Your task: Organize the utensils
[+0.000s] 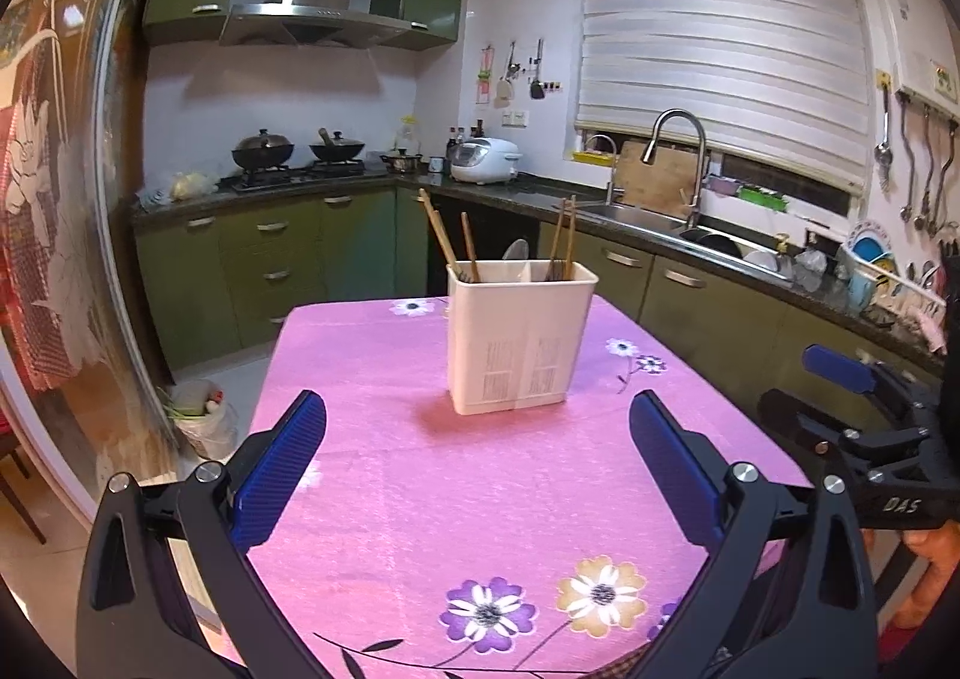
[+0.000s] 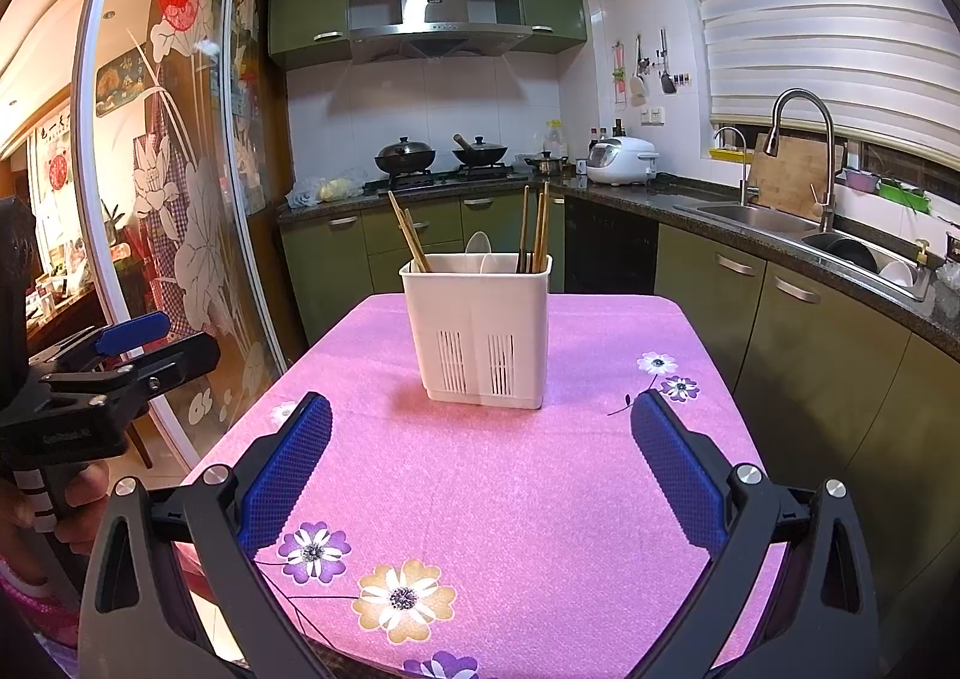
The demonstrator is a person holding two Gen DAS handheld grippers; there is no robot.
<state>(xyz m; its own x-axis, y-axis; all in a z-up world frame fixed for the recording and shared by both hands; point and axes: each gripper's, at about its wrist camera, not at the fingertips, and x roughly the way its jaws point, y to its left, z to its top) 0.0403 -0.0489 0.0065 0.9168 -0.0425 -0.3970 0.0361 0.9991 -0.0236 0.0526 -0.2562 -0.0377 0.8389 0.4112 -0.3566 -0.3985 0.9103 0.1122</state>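
Observation:
A white plastic utensil holder [image 1: 521, 337] stands upright on the pink flowered tablecloth [image 1: 420, 487]; it also shows in the right wrist view [image 2: 477, 328]. Wooden chopsticks [image 1: 441, 238] lean in its left compartment, more chopsticks [image 1: 564, 241] stand in its right one, and a white spoon [image 2: 480, 250] sits in the middle. My left gripper [image 1: 477, 427] is open and empty, well short of the holder. My right gripper [image 2: 480, 427] is open and empty, also short of it. Each gripper shows at the edge of the other's view.
Green kitchen cabinets and a dark countertop [image 2: 660, 196] run behind and to the right of the table. A sink with a tall faucet [image 2: 804, 157] is at right. A stove with two woks [image 2: 444, 154] is at the back. A glass sliding door [image 2: 180, 187] stands at left.

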